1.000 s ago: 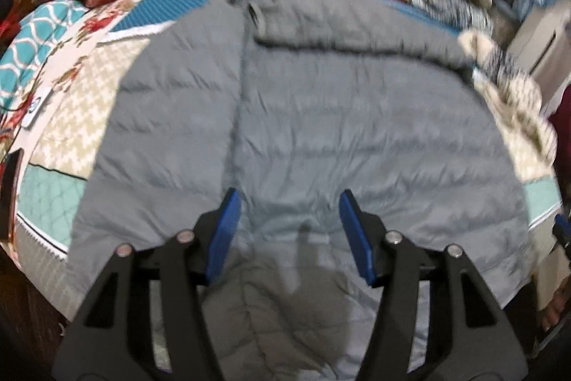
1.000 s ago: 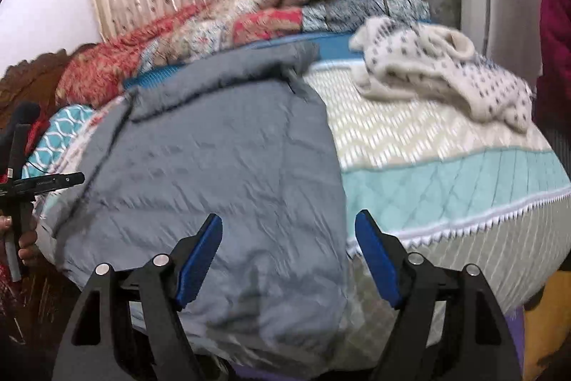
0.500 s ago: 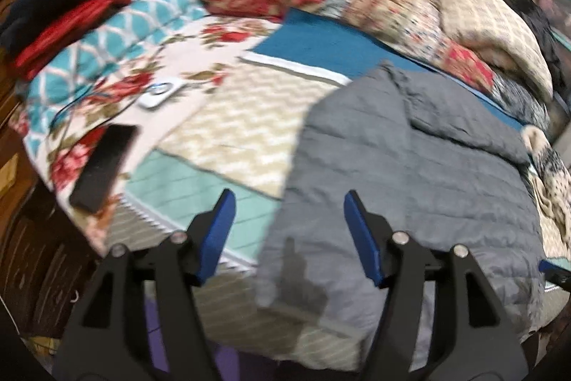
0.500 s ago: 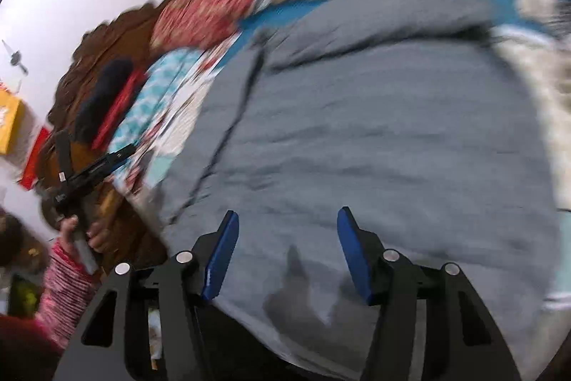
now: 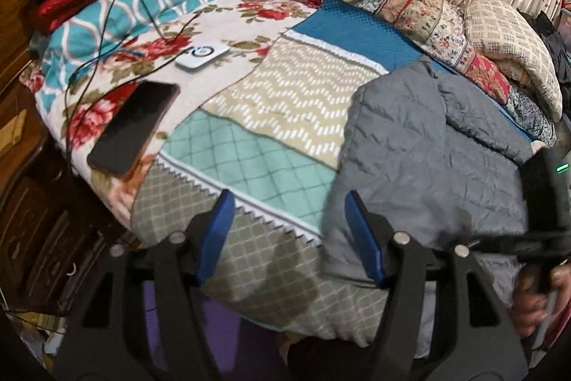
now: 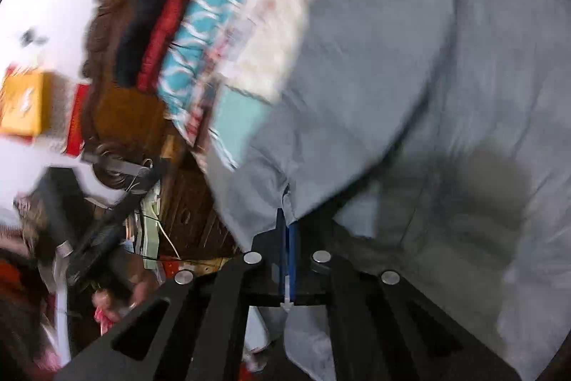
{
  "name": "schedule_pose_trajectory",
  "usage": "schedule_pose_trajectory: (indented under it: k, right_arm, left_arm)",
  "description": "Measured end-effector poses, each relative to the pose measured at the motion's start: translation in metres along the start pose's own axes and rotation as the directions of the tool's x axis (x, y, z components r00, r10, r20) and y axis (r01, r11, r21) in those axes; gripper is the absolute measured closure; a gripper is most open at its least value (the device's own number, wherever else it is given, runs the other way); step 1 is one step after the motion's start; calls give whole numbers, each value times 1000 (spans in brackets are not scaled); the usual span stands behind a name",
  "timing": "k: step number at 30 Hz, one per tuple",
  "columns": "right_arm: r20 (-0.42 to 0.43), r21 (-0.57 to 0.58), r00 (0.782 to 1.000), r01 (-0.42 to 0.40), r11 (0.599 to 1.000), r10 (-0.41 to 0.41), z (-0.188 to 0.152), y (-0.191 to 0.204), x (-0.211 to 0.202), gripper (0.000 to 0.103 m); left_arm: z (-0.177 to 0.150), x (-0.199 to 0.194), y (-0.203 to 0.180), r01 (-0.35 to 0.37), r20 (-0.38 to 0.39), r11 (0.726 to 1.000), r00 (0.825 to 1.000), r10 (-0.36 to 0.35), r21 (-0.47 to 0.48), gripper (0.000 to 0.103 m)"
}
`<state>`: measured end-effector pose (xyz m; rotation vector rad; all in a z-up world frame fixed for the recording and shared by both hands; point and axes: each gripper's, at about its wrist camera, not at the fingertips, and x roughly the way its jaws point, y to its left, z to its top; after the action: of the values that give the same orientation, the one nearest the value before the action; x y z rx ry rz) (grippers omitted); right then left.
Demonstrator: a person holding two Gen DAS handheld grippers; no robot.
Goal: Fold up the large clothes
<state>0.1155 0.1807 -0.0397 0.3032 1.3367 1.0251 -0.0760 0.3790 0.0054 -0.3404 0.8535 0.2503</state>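
Gripping the grey jacket (image 6: 410,66) hem, right claw (image 6: 288,238) is clamped; left claw (image 5: 289,231) gapes empty over the bed (image 5: 249,166).

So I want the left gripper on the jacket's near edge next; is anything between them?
Nothing visible. The left gripper hangs open over the bedspread, its right finger already at the grey jacket edge. The phone lies well off to the left.

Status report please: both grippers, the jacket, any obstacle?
Right gripper shut on grey jacket hem. Left gripper open, empty. Phone lies clear.
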Motion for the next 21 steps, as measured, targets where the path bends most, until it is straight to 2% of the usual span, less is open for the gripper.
schedule_pose_trajectory:
  k: [2,4,6,7,8,9,12,14,15,16,17,18,19,20,21]
  right_arm:
    - [41,-69,998,42,997,-39,5,1,-45,103]
    - [84,-126,986,157,980,-147,11,-16,-107,103]
    - [128,-165,934,353,921,-334,16,-47,-161,103]
    - [147,-166,895,442,882,-421,20,-63,-183,103]
    - [162,-139,834,549,824,-528,31,-90,-216,103]
    - [169,-113,790,609,785,-589,38,-108,-235,103]
    - [194,-38,623,777,628,-758,74,-165,-292,103]
    - [223,-6,547,828,560,-806,105,-194,-311,103]
    - [235,1,521,844,537,-820,114,-203,-315,103]
    - [251,19,485,863,505,-838,127,-215,-316,103]
    - [256,34,475,866,499,-842,132,-223,-315,103]
    - [251,76,489,851,520,-836,140,-242,-316,103]
    - [250,125,524,816,564,-814,144,-254,-319,103]
    - [272,204,604,725,658,-749,145,-269,-329,103]
    - [312,264,650,641,720,-693,141,-279,-341,103]
  left_arm:
    - [8,2,-10,17,9,1000,1000,-17,11,41]
    - [19,10,-26,35,10,999,999,-35,34,41]
    - [33,21,-51,63,8,995,998,-63,73,41]
    - [40,27,-65,77,6,993,997,-78,93,41]
    - [50,35,-84,98,4,988,995,-100,120,41]
    - [60,44,-103,119,1,982,993,-120,147,41]
    - [90,74,-169,177,-1,955,983,-182,237,41]
    - [115,104,-229,215,1,926,974,-226,312,41]
    - [126,121,-252,239,-13,914,969,-248,329,41]
    - [136,138,-274,260,-32,904,964,-265,340,41]
    - [147,166,-304,258,-48,896,965,-258,360,41]
    - [153,184,-321,245,-59,894,969,-241,375,41]
    - [158,209,-340,210,-71,894,978,-198,396,41]
    - [161,242,-358,122,-71,895,992,-101,429,41]
    - [162,263,-364,66,-76,895,996,-36,441,41]
